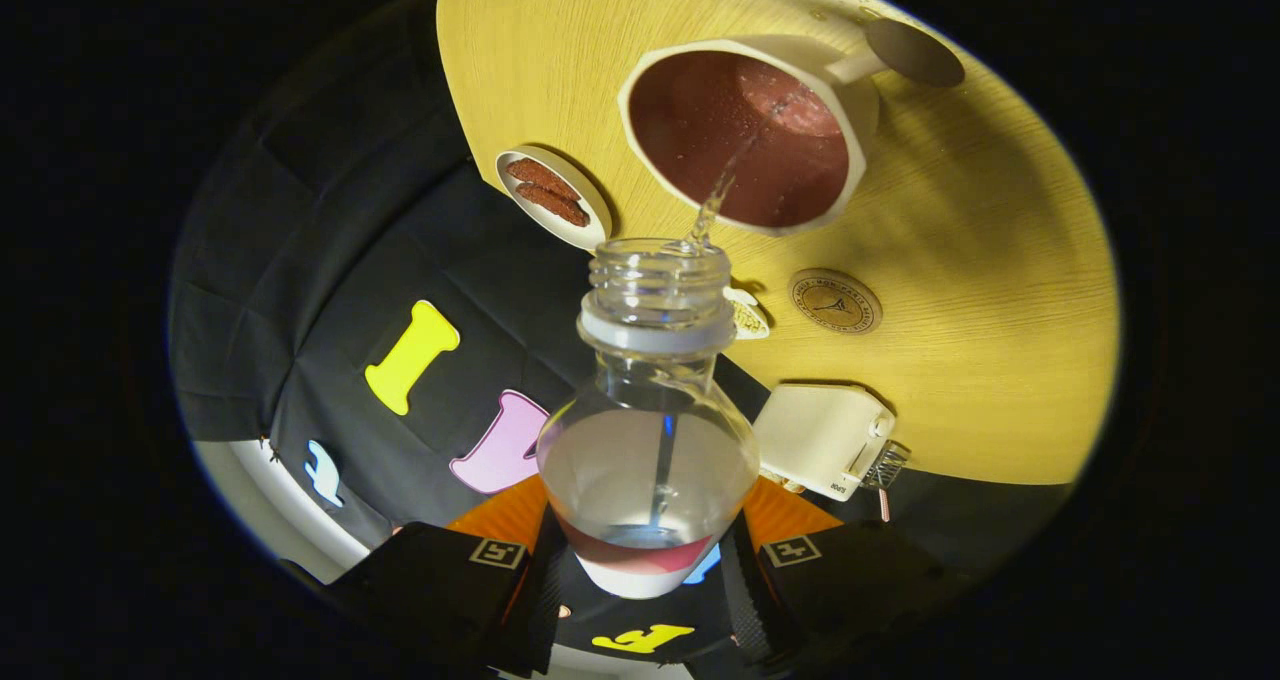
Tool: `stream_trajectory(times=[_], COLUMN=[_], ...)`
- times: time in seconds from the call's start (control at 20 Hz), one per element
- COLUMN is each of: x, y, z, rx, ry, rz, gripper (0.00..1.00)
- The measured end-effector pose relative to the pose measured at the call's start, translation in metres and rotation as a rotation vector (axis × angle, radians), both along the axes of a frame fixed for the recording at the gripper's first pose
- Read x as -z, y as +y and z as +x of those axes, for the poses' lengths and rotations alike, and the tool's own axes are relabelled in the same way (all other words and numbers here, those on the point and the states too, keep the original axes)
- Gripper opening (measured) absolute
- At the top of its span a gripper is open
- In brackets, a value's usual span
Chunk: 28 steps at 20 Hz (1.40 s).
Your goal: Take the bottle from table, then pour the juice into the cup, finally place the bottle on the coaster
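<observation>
- The gripper (648,570) has both fingers clamped on the body of the clear bottle (648,460), one pressing each side; the bottle lies tilted forward between them, its open neck pointing away from the fingers.
- To the left beyond the fingers, past the bottle's neck, a small white plate (553,198) with two brown pieces on it sits near the edge of the yellow wooden table (1000,360).
- Straight ahead of the neck, a thin clear stream of liquid (718,192) leaves the bottle mouth and falls into the white cup (745,140), whose inside is reddish brown and wet with bubbles. The cup stands well beyond the fingers, its handle on the far right side.
- Nothing lies between the bottle mouth and the cup rim.
- Just right of the bottle neck, a round coaster (835,301) lies flat on the table, apart from the cup and bare.
- Nearer the fingers on the right, a white boxy appliance (822,438) sits at the table edge.
</observation>
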State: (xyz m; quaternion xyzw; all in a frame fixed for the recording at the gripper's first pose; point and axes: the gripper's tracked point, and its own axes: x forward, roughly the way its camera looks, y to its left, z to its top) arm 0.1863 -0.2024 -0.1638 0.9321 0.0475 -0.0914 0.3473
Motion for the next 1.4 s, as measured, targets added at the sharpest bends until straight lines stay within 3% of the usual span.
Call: stream_trajectory(times=[1.4], x=[0.01], y=[0.002], z=[0.012], rx=[0.012], ry=[0.038], rz=[0.055], gripper=[0.71])
